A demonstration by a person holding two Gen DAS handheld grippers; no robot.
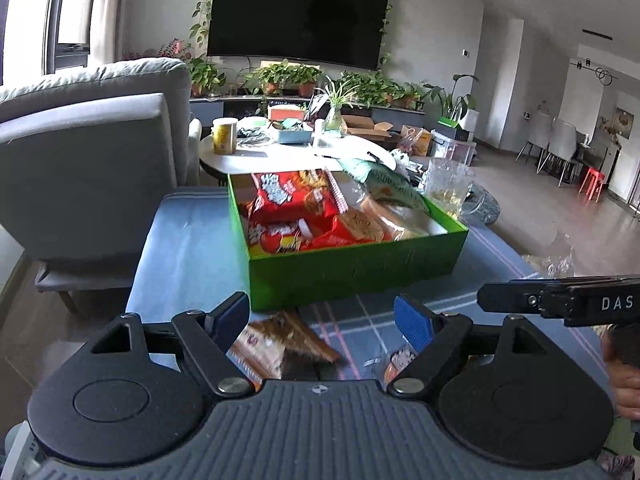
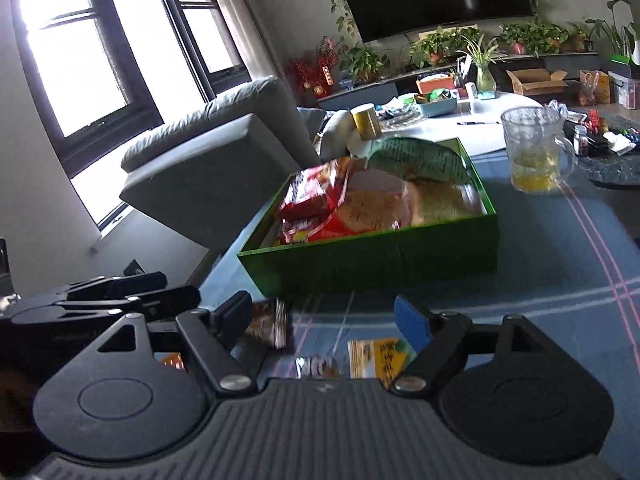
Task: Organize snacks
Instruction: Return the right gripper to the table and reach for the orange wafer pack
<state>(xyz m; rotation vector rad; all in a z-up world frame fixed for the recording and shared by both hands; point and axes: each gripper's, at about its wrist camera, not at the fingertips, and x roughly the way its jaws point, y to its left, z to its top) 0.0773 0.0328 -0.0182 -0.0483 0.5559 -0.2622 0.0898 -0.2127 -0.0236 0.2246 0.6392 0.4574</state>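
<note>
A home living room: wall television (image 1: 298,12), grey sofa (image 1: 92,152), potted plants (image 1: 288,76).

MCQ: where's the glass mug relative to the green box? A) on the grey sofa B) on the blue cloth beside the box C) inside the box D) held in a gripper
B: the glass mug stands on the blue cloth, apart from the green box.

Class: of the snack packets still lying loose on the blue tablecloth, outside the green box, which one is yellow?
The yellow packet lying flat just before the right hand-held gripper. The loose brown packet to its left and the small silvery one beside it are not yellow.
</note>
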